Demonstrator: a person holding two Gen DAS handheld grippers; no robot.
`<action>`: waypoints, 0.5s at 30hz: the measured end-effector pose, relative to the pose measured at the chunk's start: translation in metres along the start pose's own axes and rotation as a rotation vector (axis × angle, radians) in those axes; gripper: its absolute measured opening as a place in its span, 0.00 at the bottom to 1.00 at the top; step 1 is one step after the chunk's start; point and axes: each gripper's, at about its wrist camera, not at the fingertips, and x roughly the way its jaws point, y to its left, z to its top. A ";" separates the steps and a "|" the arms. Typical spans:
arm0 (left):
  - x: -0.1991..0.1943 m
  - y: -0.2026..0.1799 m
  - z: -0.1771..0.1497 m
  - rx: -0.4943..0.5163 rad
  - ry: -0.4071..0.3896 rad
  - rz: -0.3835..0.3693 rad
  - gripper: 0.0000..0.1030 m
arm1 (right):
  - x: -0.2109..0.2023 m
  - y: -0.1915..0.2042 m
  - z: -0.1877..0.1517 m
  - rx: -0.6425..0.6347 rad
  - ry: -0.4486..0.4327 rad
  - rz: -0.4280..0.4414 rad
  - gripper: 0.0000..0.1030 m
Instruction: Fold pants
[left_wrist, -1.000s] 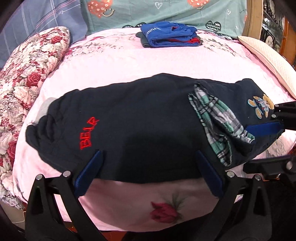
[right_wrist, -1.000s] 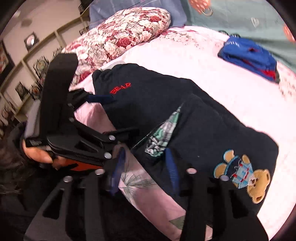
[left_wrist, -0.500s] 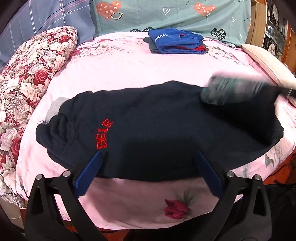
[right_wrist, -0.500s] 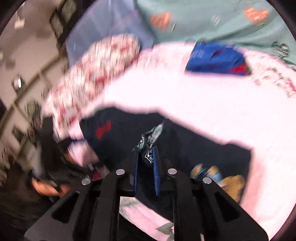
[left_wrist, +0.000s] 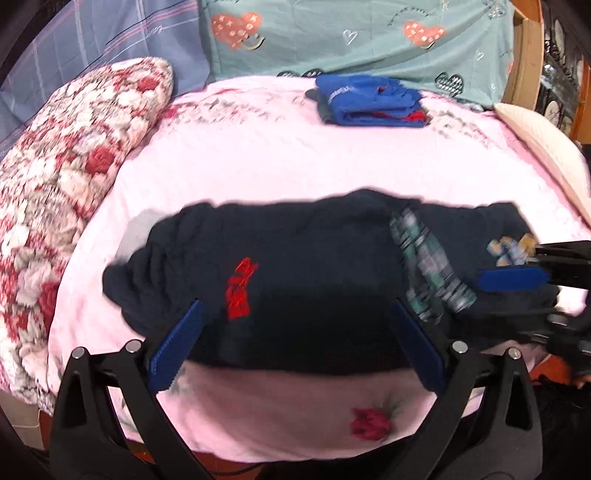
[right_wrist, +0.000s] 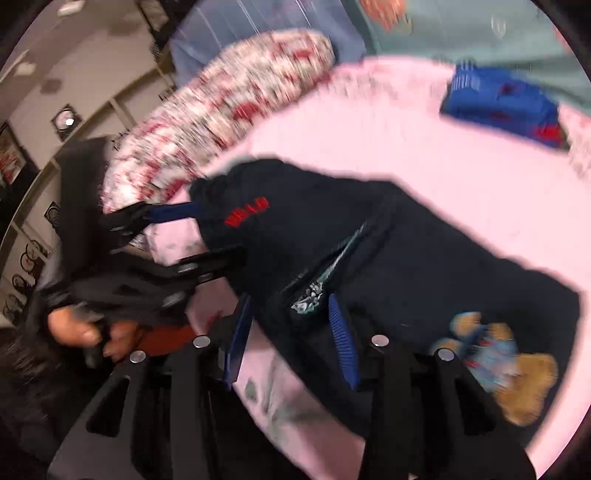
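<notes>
Navy pants (left_wrist: 310, 280) lay crumpled across the pink bed (left_wrist: 295, 166), with red lettering, a plaid lining and a bear patch showing. Left gripper (left_wrist: 295, 343) stood wide apart; right gripper (right_wrist: 291, 339), jaws just reopened, straddled the fabric edge without pinching it.

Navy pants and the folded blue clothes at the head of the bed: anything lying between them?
Nothing. In the left wrist view, only bare pink bedsheet runs from the navy pants to the folded blue clothes.
</notes>
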 end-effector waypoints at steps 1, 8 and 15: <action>-0.002 -0.005 0.005 0.011 -0.013 -0.013 0.98 | -0.022 0.001 -0.004 -0.023 -0.031 -0.004 0.42; 0.020 -0.079 0.027 0.177 -0.018 -0.069 0.98 | -0.117 -0.076 -0.035 0.191 -0.147 -0.318 0.48; 0.069 -0.057 0.012 0.057 0.129 -0.110 0.98 | -0.067 -0.124 -0.050 0.362 -0.074 -0.262 0.51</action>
